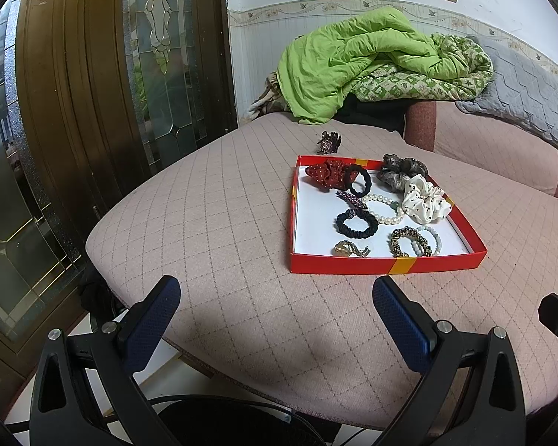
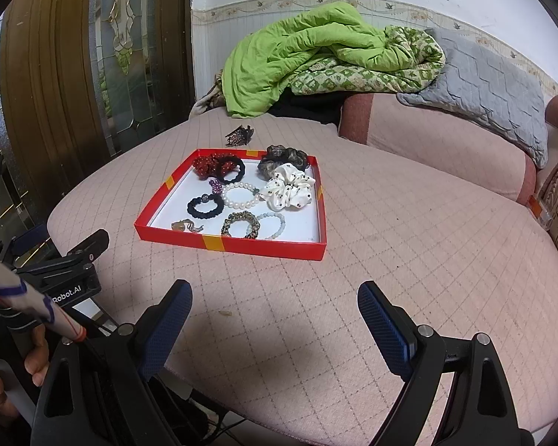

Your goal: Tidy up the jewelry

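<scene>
Your left gripper (image 1: 275, 295) hangs over the near edge of the pink quilted cushion (image 1: 223, 223), fingers spread wide and holding nothing. Ahead of it and a little to its right sits the red tray (image 1: 387, 264). Beyond the tray's far edge, a dark hair claw (image 1: 329, 142) lies alone on the cushion. Inside the tray, from left, you have a red dotted scrunchie (image 1: 325, 173), a black hair tie (image 1: 357, 225), a pearl bracelet (image 1: 385, 208) and a white dotted scrunchie (image 1: 424, 199).

Your right gripper (image 2: 275, 299) is also spread wide and empty, low over the cushion, with the tray ahead and slightly to its left. Your hand (image 2: 15, 368) shows at that view's left edge.
</scene>
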